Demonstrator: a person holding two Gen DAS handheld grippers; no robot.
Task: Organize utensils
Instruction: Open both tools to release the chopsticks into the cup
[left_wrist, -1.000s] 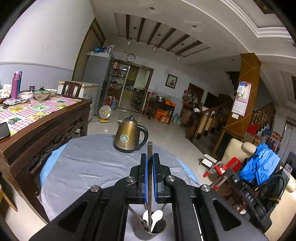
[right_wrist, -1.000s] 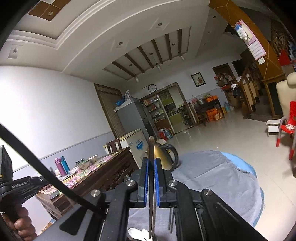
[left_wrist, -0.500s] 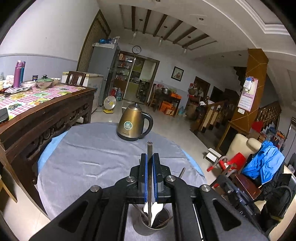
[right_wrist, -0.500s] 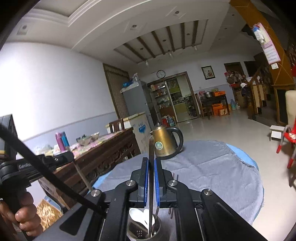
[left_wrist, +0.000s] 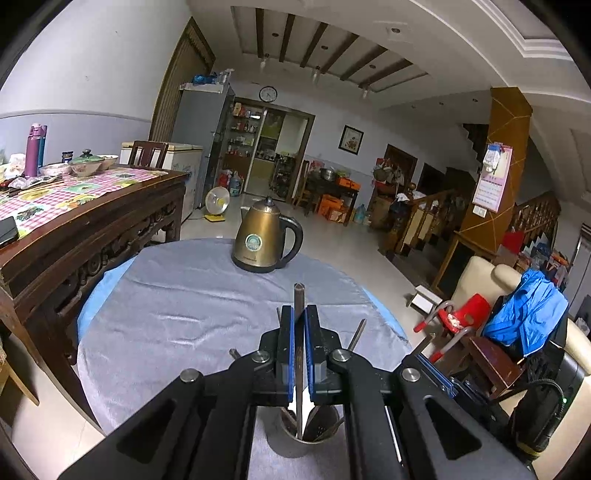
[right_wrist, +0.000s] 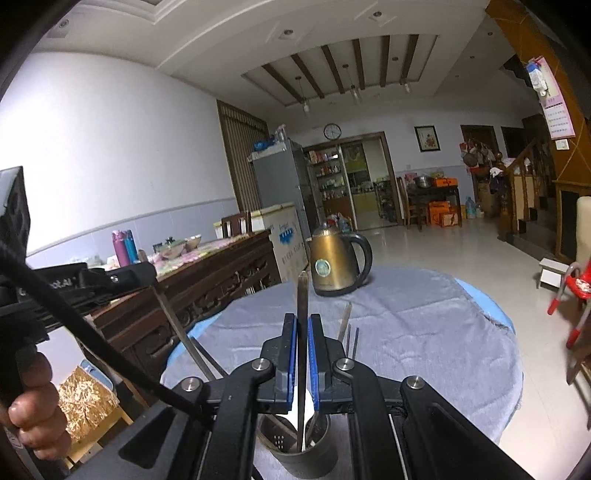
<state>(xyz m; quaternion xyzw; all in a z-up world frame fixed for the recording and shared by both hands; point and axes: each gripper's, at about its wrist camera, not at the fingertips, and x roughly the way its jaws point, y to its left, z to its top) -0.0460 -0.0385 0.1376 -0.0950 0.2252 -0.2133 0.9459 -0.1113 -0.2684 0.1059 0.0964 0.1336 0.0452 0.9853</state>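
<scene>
Each claw pinches one thin metal stick, and both sticks hang over the same cup.

The left claw (left_wrist: 300, 332) is pressed tight on its stick (left_wrist: 299, 295). The stick stands almost straight up and down between the blue pads. Its top pokes up past the claw. Its low end goes down behind the claw and sits in the mouth of the cup (left_wrist: 308, 439). So the cup is right under this claw, a bit toward the camera.

The right claw (right_wrist: 301, 339) is also pressed tight on a stick (right_wrist: 302, 291). This stick stands up and down too, with its low end in the cup (right_wrist: 303, 446). Again the cup is right below the claw. A white spoon (right_wrist: 308, 400) and some other handles already lean inside it.

The other claw (right_wrist: 122, 277) shows at the left of the right view, with its stick slanting down toward the cup. A hand (right_wrist: 35, 421) holds its handle.

Both claws look about as near to the cup as each other. Both sticks point long-way down into it. So I think the next move is just to let go, and the sticks should drop straight in. The cup is crowded, so a stick could catch on the spoon or tip to the side.

The cup stands on a round table with a grey cloth (left_wrist: 192, 306). A gold kettle (left_wrist: 264, 240) stands far ahead of the claws, well apart from the cup.
</scene>
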